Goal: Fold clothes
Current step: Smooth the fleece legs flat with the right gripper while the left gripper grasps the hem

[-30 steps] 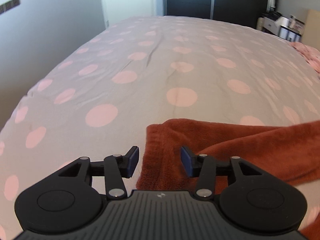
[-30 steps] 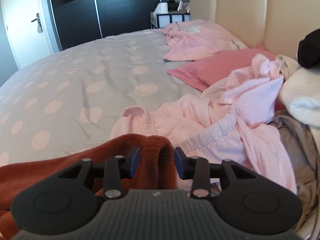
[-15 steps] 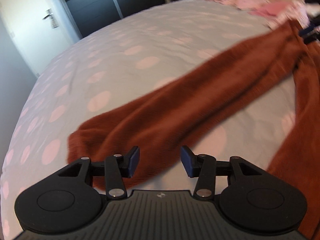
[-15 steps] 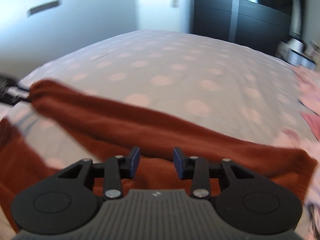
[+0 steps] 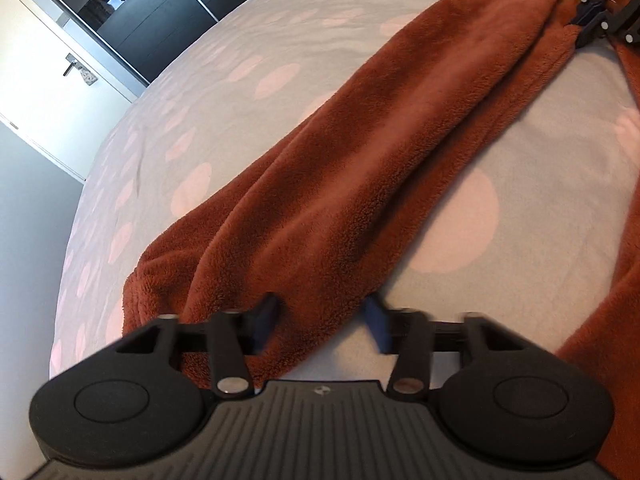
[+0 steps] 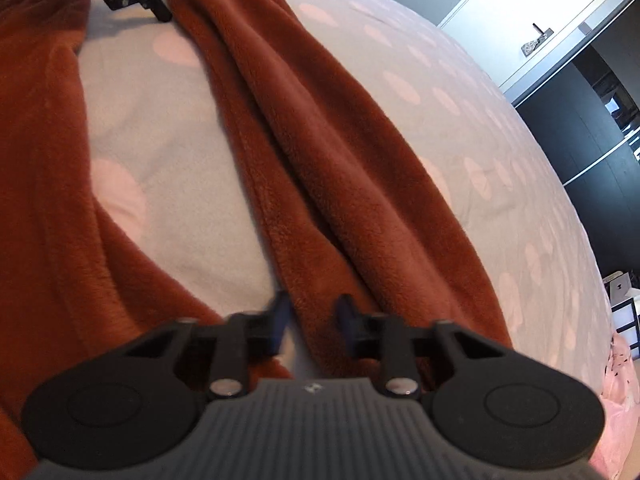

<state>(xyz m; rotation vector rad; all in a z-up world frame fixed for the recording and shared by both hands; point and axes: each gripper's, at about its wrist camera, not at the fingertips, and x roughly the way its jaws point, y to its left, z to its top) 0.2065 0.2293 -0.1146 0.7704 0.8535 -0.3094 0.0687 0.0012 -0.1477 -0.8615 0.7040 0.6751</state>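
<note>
Two grippers are working one garment here, a rust-brown fleece piece of clothing (image 5: 360,152) stretched in a long rumpled band across the grey bedspread with pink dots (image 5: 224,80). Starting at the left: the left gripper (image 5: 320,320) has its jaws closing right now on the near end of that band, fleece bunched between the blue pads (image 5: 264,316), though the right-hand pad looks not yet pressed home. Moving along, the fabric runs off to its far end, where the other tool's black linkage sits at it. Over on the right: the right gripper (image 6: 310,318) is also closing, its jaws narrowing on a fold of the same fleece (image 6: 320,160), pads blurred so full contact is hard to call. More of the garment lies along the left edge of that view. By my read, this is the pinch at both ends before a fold; next calls for firm grips, then lifting together and carrying the band over evenly.
</note>
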